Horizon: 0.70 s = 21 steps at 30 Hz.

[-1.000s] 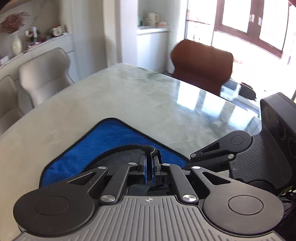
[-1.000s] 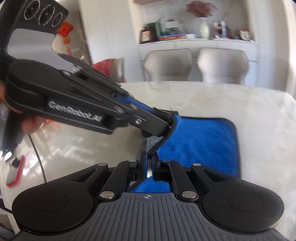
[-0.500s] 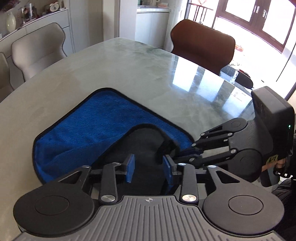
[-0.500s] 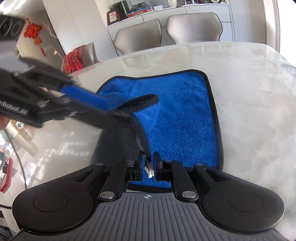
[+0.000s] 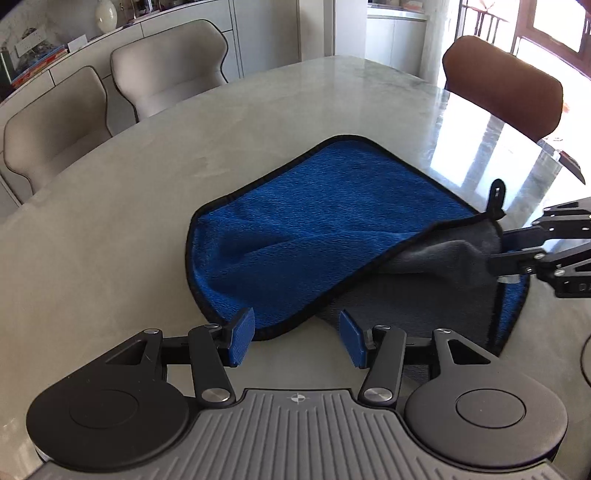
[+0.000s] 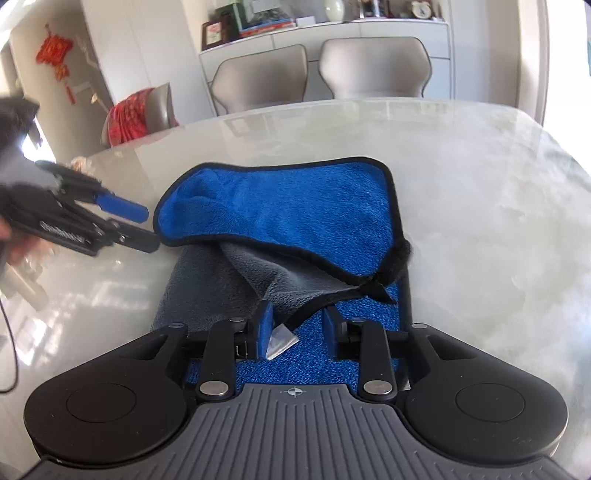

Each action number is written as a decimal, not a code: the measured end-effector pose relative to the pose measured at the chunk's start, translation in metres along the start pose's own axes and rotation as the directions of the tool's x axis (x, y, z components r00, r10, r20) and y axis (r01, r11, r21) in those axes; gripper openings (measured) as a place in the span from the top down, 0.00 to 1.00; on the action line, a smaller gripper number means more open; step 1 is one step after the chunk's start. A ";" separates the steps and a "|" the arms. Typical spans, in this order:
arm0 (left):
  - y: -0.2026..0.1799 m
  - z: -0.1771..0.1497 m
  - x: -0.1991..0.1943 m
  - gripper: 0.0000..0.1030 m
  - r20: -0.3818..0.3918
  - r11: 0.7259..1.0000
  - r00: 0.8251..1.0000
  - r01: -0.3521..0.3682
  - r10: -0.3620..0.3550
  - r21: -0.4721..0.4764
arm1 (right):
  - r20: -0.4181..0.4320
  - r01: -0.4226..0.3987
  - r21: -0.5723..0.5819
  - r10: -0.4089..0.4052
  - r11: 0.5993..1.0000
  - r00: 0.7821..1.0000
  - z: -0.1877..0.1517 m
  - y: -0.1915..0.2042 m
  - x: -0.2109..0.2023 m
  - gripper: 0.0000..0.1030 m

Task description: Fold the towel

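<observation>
The marble desk (image 5: 184,192) carries the blue-and-grey towel (image 5: 314,229), half folded, blue over grey. Left tongs (image 5: 297,338) gape empty at its near edge. Right tongs (image 6: 297,325) are opening, the towel's hem and label lying loose between them.

Bright daylight, fisheye views
Window (image 5: 546,22) glare streaks the glossy worktop (image 5: 461,122); edges bow; the left gripper (image 6: 122,225) blurs.

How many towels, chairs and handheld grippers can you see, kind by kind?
Towel: 1
Chairs: 4, namely beige chair, second beige chair, brown chair, red-draped chair
Grippers: 2, namely left gripper, right gripper
Total: 7
</observation>
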<state>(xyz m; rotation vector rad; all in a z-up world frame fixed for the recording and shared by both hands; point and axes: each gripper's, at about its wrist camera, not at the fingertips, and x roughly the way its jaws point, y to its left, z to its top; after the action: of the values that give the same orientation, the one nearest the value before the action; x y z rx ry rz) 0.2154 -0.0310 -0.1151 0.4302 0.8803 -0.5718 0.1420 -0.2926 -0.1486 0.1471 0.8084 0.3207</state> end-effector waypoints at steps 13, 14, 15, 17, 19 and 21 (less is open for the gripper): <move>0.030 -0.001 0.012 0.48 -0.020 0.992 0.999 -0.050 0.048 -0.118 | -0.005 -0.004 0.020 0.004 1.000 1.000 0.008 -0.009 0.003 0.65; 0.036 0.000 0.013 0.48 -0.025 0.985 0.999 -0.024 0.020 -0.171 | -0.005 -0.005 0.020 0.005 1.000 1.000 0.009 -0.009 0.004 0.65; 0.044 -0.001 0.017 0.48 -0.030 0.972 0.999 0.011 -0.019 -0.234 | -0.005 -0.005 0.020 0.005 1.000 1.000 0.009 -0.010 0.005 0.65; 0.055 0.000 0.023 0.48 -0.033 0.951 0.998 0.035 -0.047 -0.308 | -0.006 -0.006 0.018 0.006 1.000 1.000 0.010 -0.009 0.006 0.65; 0.060 0.002 0.029 0.48 -0.039 0.943 0.998 0.036 -0.051 -0.330 | -0.008 -0.005 0.014 0.005 1.000 1.000 0.010 -0.009 0.007 0.65; 0.064 0.004 0.035 0.49 -0.058 0.934 0.996 0.040 -0.064 -0.355 | -0.009 -0.004 0.013 0.004 1.000 1.000 0.010 -0.008 0.006 0.65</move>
<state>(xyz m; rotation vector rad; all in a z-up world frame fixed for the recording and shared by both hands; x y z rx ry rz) 0.2757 0.0062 -0.1338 0.0988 1.0398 -0.4362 0.1555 -0.2982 -0.1479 0.1596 0.8193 0.3201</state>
